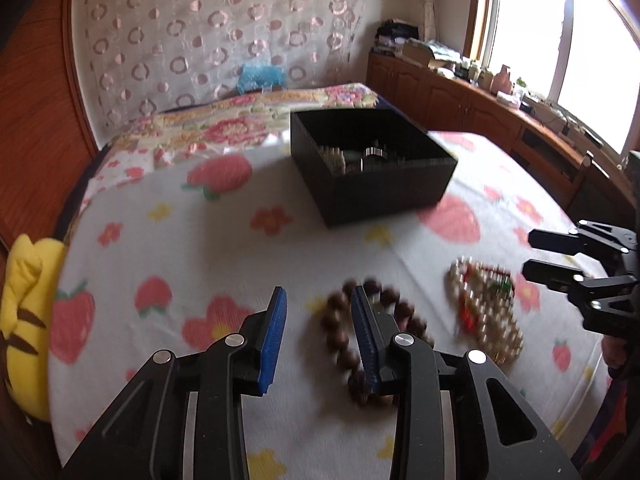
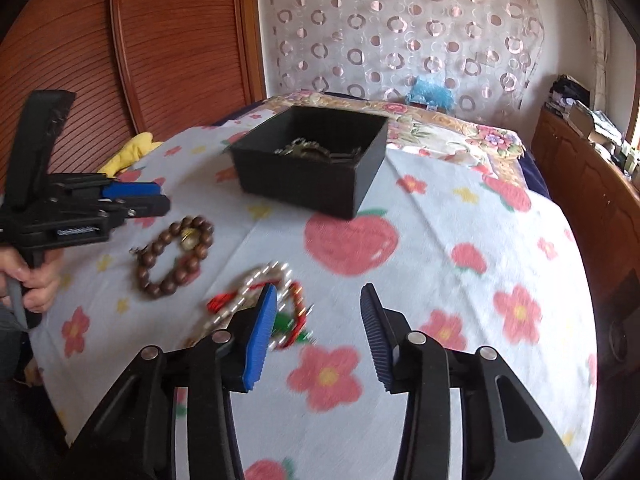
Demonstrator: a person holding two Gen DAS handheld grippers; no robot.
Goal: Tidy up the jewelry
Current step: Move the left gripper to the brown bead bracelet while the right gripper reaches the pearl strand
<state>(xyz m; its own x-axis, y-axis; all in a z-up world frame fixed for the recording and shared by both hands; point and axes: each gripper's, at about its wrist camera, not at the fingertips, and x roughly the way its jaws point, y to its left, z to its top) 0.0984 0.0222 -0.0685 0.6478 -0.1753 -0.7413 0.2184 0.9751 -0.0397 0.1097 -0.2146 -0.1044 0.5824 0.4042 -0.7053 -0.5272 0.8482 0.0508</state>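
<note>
Brown bead bracelet lies low centre on the bed, under my spread, empty left claw; my right claw, also spread, hovers beside the pearl-and-red strand; black box above.

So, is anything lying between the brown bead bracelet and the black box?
Nothing visible does. The bracelet lies on the sheet with only bare printed cloth between it and the box. The pearl necklace lies off to the side, out of that path.
</note>
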